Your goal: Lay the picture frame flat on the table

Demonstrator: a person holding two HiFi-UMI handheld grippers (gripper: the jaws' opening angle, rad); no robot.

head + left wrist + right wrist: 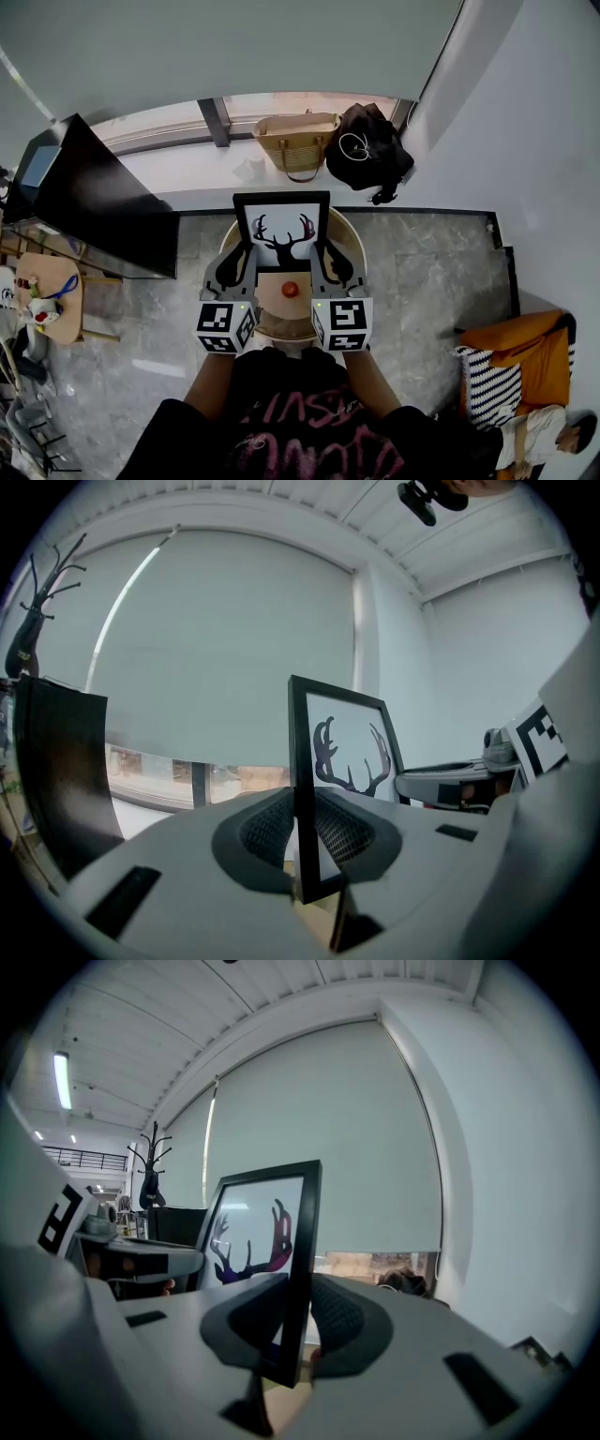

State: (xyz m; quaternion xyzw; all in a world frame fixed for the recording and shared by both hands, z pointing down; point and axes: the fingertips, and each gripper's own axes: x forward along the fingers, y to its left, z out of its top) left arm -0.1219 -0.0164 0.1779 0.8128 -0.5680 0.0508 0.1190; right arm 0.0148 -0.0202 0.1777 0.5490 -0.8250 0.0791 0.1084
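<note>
Left tongs (237, 262) and right tongs (327, 262) each clamp a side of the upright picture frame (281, 228) (antler print).

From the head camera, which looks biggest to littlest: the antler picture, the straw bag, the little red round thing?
1. Black-framed antler picture, slightly larger, but nearer the camera.
2. Tan woven straw bag.
3. Small red round thing.
</note>
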